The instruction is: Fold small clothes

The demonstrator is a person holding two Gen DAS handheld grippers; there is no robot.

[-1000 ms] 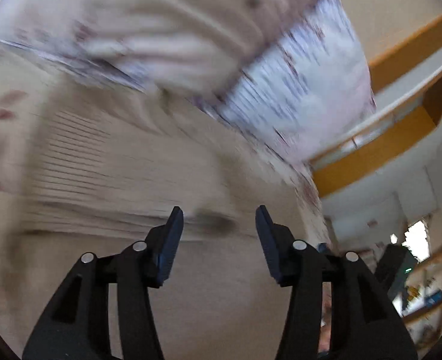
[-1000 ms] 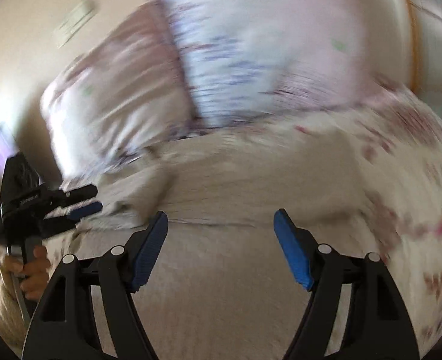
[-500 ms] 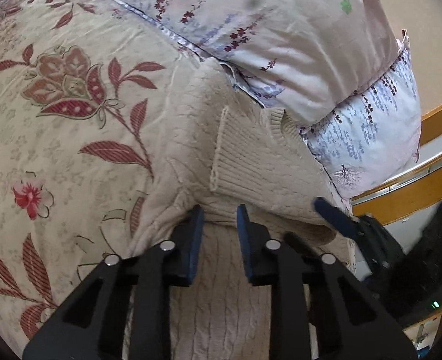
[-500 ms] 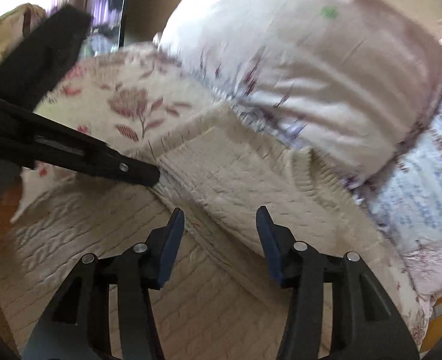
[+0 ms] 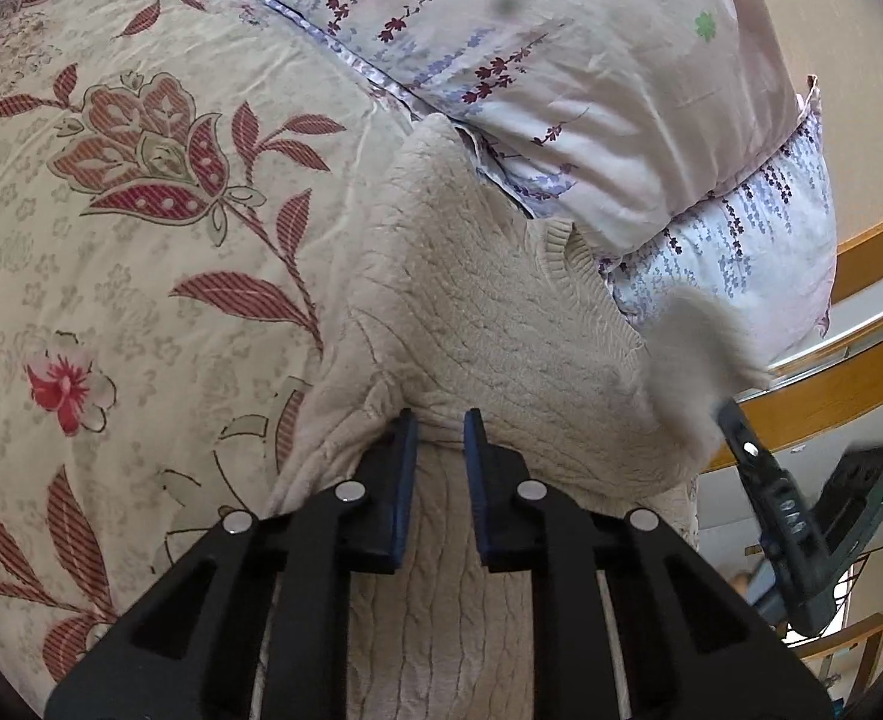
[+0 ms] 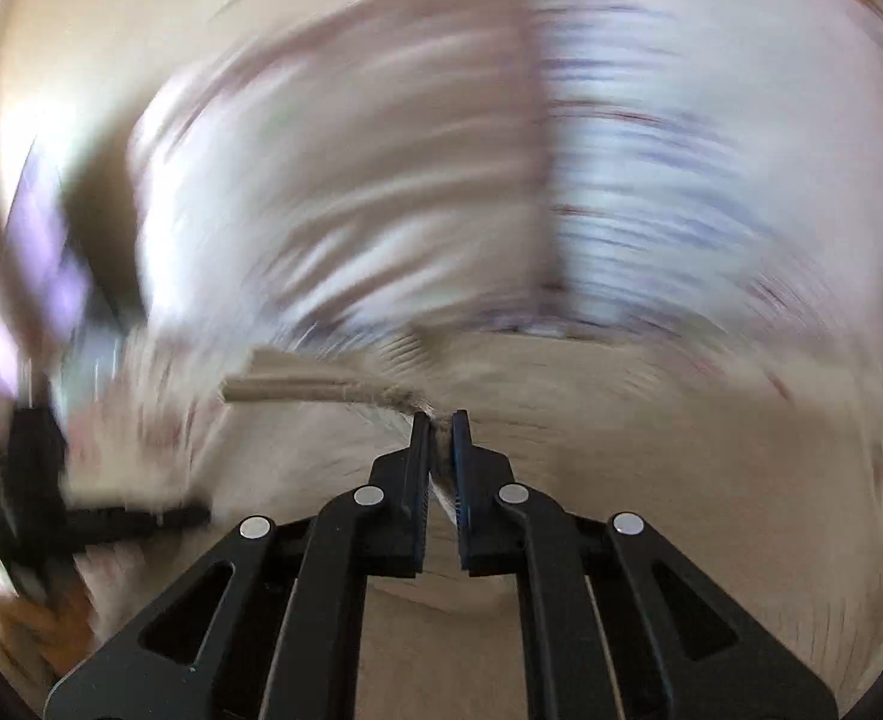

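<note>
my left gripper [image 5: 440, 429] is matt black plastic with small shiny metal pins, and its blue pads look finely ribbed. the sweater [image 5: 489, 324] i touch is cream knit, thick and nubbly, cabled lower down, ribbed at the neck edge. the bedspread [image 5: 141, 192] beneath is smooth printed cloth, lightly creased, matt. the pillows [image 5: 591, 60] are thin, soft cloth with a faint sheen. the bed frame [image 5: 873, 252] beyond looks like smooth orange-brown wood. my right gripper [image 6: 440, 420] is the same matt black plastic; the cloth around it is blurred.
</note>
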